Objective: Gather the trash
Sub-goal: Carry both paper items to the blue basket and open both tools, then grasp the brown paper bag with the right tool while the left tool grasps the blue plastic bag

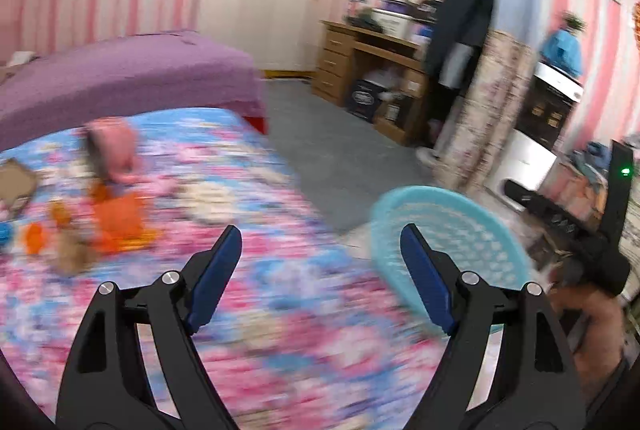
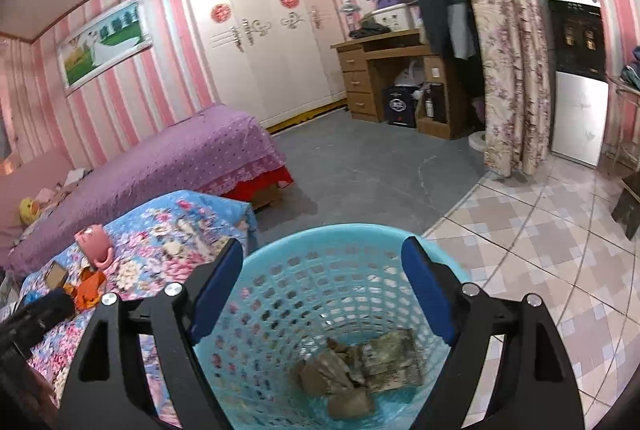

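A light-blue mesh basket (image 2: 360, 230) stands on the floor beside a bed with a floral cover (image 2: 168, 230). Crumpled brown paper and wrappers (image 2: 352, 362) lie in its bottom. My right gripper (image 2: 322, 258) hangs open over the basket mouth with nothing between its blue pads. The left wrist view is blurred. There my left gripper (image 1: 320, 250) is open and empty above the floral cover (image 1: 280, 290), with the basket (image 1: 460, 230) just to its right. Orange scraps (image 1: 120, 218) and a pink mug (image 1: 114, 150) lie on the cover to the left. In the right wrist view the orange scraps (image 2: 90, 288) sit near the mug (image 2: 94, 244).
A small cardboard piece (image 2: 56, 274) lies by the scraps. A purple-covered bed (image 2: 180, 150) stands behind, then a white wardrobe (image 2: 260, 42), a wooden desk (image 2: 380, 70) and a floral curtain (image 2: 512, 78). Grey floor and tiles (image 2: 540, 250) lie open to the right. A hand (image 1: 588, 318) holds the other gripper.
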`<state>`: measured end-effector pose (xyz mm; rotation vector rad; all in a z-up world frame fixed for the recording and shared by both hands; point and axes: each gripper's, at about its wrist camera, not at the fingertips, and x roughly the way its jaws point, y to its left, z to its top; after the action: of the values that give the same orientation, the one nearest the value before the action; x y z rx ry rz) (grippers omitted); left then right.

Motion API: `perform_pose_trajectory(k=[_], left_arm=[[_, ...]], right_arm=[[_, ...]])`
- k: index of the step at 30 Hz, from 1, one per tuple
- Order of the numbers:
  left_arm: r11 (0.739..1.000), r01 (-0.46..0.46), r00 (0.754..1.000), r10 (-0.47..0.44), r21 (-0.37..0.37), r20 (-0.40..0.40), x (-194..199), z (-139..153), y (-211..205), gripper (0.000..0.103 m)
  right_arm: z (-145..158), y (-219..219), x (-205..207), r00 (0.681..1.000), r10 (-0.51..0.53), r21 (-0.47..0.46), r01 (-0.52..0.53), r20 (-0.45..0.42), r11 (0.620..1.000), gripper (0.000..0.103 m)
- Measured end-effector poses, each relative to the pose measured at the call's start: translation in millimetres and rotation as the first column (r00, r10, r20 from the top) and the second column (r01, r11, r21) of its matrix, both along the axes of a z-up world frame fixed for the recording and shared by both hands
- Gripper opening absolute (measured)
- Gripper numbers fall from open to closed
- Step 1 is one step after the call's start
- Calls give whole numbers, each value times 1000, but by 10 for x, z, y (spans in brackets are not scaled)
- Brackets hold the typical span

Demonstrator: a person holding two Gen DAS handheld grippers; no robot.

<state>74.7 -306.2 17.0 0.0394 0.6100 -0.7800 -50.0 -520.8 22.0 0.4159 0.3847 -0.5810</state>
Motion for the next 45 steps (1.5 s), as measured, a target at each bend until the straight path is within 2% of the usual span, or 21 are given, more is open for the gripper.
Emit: perform_pose_trajectory(k=[4, 6, 8, 10, 14, 17, 19, 22, 26, 30, 32, 33, 35, 37, 42, 45], left_arm=[[988, -155, 988, 154, 31, 24, 299, 22, 902, 79], [970, -240, 971, 239, 43, 27, 449, 28, 1344, 79], [939, -339, 941, 338, 54, 27, 618, -1, 1879, 79], [914, -400, 917, 399, 63, 28, 715, -42, 2242, 79], [862, -506, 863, 506, 45, 9, 846, -154, 2824, 79], [843, -538, 839, 537, 9, -83, 935, -329, 3143, 79], [845, -535, 838, 531, 3, -123, 918, -396, 3239, 79], [850, -526, 844, 521, -9, -127, 942, -406, 3253, 79], [860, -511, 853, 508, 11, -122, 925, -481, 3251, 79], [866, -500, 857, 495, 1, -141, 932, -517, 3286, 79], [865, -501, 857, 497, 2, -136, 942, -516, 3301, 79], [864, -503, 856, 498, 1, -137, 946, -515, 3309, 79], [864, -504, 855, 497, -6, -148, 965, -519, 3328, 79], [861, -509, 851, 502, -11, -154, 996, -520, 3341, 79], [867, -499, 860, 493, -12, -132, 1139, -466, 3259, 79], [875, -484, 869, 482, 8, -109, 1271, -443, 3126, 79]], right_arm=[[62, 321, 323, 995, 99, -15, -99, -5, 995, 80], [101, 523, 496, 988, 153, -30, -153, -7, 988, 81], [122, 752, 689, 976, 220, -35, -220, -9, 975, 82], [127, 1033, 899, 957, 290, -41, -291, -18, 956, 82], [111, 1615, 1267, 905, 424, -39, -425, -40, 904, 82], [47, 2121, 1592, 839, 538, -23, -541, -79, 841, 82], [1, 2413, 1746, 801, 589, -27, -594, -109, 804, 82], [-87, 2800, 1972, 752, 640, -34, -652, -157, 758, 82], [-240, 3158, 2280, 720, 646, -40, -675, -254, 737, 82], [-341, 3247, 2505, 717, 632, -16, -665, -294, 747, 79], [-415, 3258, 2596, 711, 625, 4, -659, -321, 752, 68], [-465, 3256, 2638, 701, 625, 19, -660, -342, 751, 58], [-517, 3255, 2667, 698, 613, 16, -655, -371, 756, 53], [-491, 3222, 2643, 699, 626, 25, -660, -345, 751, 48], [-235, 3110, 2438, 742, 636, 15, -648, -212, 761, 47], [-147, 3102, 2366, 739, 651, 5, -661, -174, 751, 47]])
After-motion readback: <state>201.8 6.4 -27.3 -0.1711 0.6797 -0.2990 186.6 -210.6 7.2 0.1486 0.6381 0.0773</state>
